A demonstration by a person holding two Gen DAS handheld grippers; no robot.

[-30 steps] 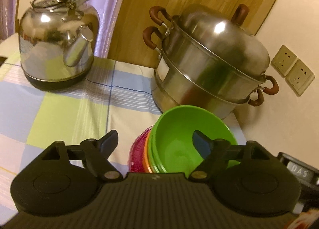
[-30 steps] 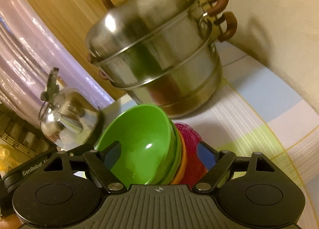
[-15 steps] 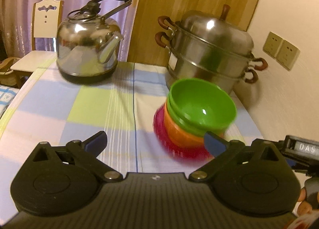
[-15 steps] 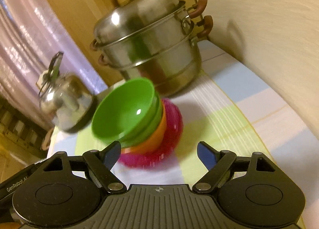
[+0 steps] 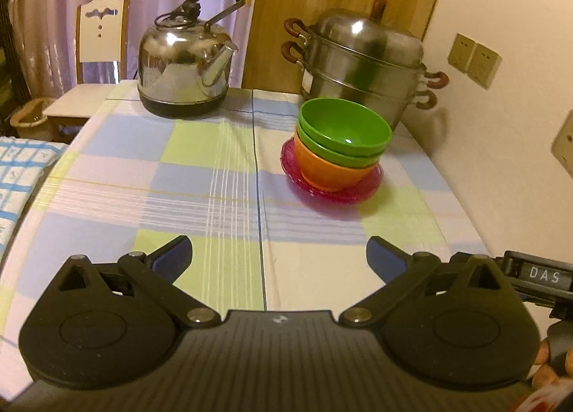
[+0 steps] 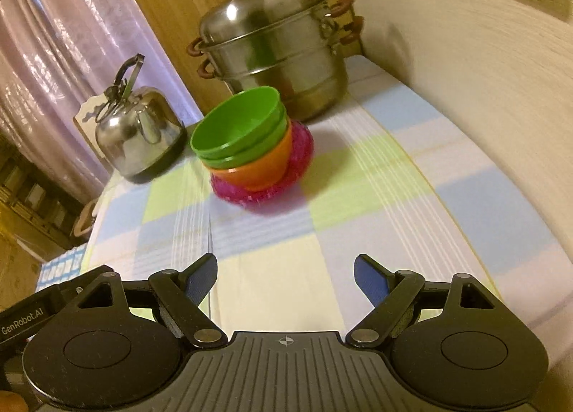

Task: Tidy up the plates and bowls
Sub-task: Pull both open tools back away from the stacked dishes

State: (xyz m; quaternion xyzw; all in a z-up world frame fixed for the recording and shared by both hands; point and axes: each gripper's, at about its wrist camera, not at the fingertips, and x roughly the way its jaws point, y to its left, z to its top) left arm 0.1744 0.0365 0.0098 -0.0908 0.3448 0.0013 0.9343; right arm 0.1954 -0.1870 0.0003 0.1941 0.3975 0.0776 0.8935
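Bowls [image 5: 343, 139] sit nested, two green in an orange one, on a ribbed pink plate [image 5: 333, 190], stacked to save room. The stack lies ahead and right of the left claw [image 5: 278, 258], ahead and left of the right claw [image 6: 285, 280]. Both claws are spread wide, empty. Smooth, glossy, probably plastic.
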